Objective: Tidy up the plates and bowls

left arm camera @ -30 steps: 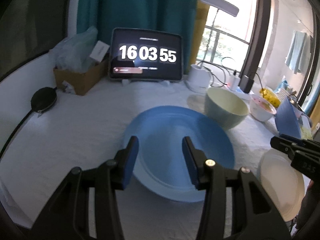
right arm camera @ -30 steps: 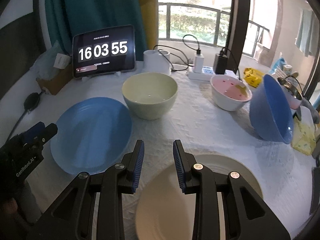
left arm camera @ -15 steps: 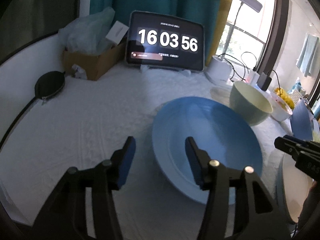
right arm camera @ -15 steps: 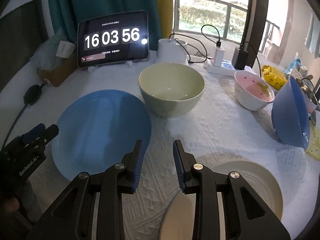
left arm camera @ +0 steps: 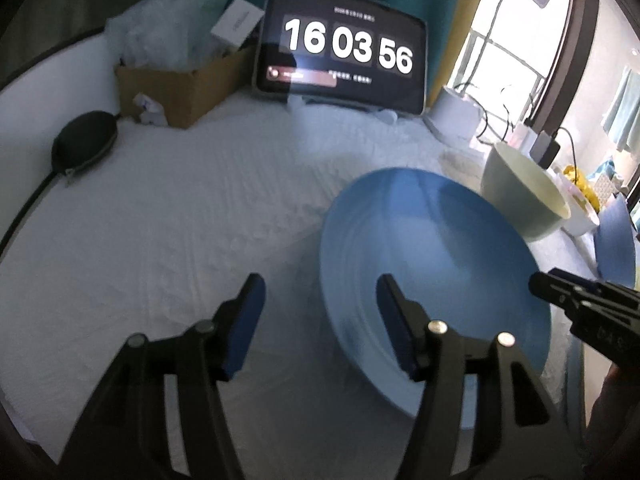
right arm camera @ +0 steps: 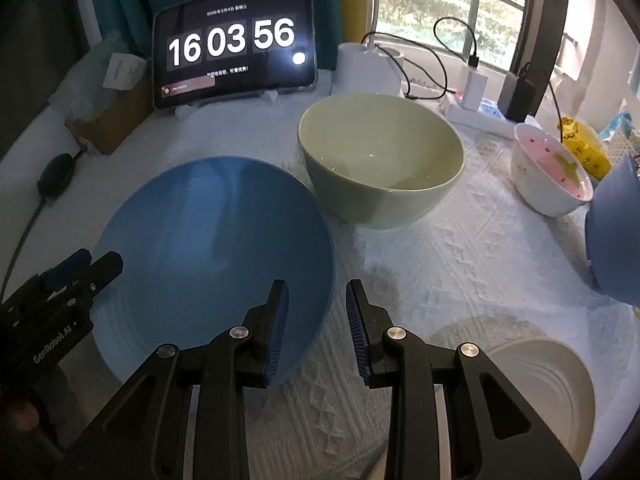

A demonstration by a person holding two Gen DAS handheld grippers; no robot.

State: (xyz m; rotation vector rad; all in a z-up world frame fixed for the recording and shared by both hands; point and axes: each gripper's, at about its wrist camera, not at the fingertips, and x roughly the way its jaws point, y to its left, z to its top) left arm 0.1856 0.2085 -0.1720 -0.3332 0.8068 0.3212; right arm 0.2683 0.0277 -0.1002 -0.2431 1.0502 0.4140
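Both grippers sank toward smooth round blue plate (left arm camera: 432, 264); jaws parted, left's just widening, empty.

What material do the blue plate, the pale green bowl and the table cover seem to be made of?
Blue plate: probably glazed ceramic, possibly melamine; smooth, with a soft sheen and faint concentric rings near the rim.
Pale green bowl: likely glazed ceramic; thick wall, glossy inside with small bright highlights.
Table cover: white woven or quilted textile; matte, with a raised zigzag pattern.
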